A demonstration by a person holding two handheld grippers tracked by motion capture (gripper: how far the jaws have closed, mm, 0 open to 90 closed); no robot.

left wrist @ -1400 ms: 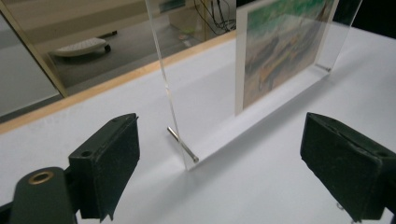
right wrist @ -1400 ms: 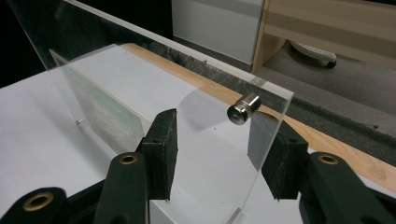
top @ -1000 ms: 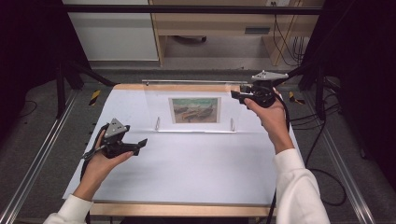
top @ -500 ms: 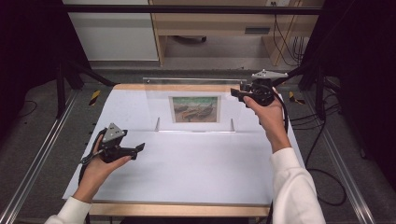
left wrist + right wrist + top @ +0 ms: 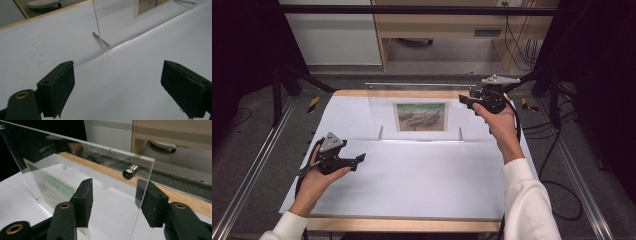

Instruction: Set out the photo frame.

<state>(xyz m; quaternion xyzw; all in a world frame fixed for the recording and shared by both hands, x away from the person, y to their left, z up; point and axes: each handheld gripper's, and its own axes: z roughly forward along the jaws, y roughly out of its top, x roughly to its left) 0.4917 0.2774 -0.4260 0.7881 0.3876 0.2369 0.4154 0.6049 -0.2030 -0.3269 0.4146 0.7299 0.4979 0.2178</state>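
Observation:
A clear acrylic pane [image 5: 382, 112] stands upright across the middle of the white table sheet [image 5: 422, 185], with a painting print [image 5: 421, 116] mounted in it. My right gripper [image 5: 464, 100] is at the pane's top right corner. In the right gripper view its jaws [image 5: 113, 197] straddle the pane's side edge [image 5: 142, 195] just below a metal standoff [image 5: 130, 171]; they have just been opening, and the pads stand off the pane. My left gripper [image 5: 359, 159] hovers open and empty over the sheet at the near left. Its view faces the pane's metal foot peg [image 5: 101, 39] between its jaws [image 5: 125, 82].
The sheet covers a wooden table whose edge [image 5: 402, 225] shows in front. Metal rails [image 5: 257, 165] run along both sides on the grey floor. Black cables [image 5: 557, 165] lie at the right. A cabinet and shelf [image 5: 437, 30] stand behind the table.
My left hand has drifted slightly left and toward the person. My right hand has stayed at the pane's top right corner.

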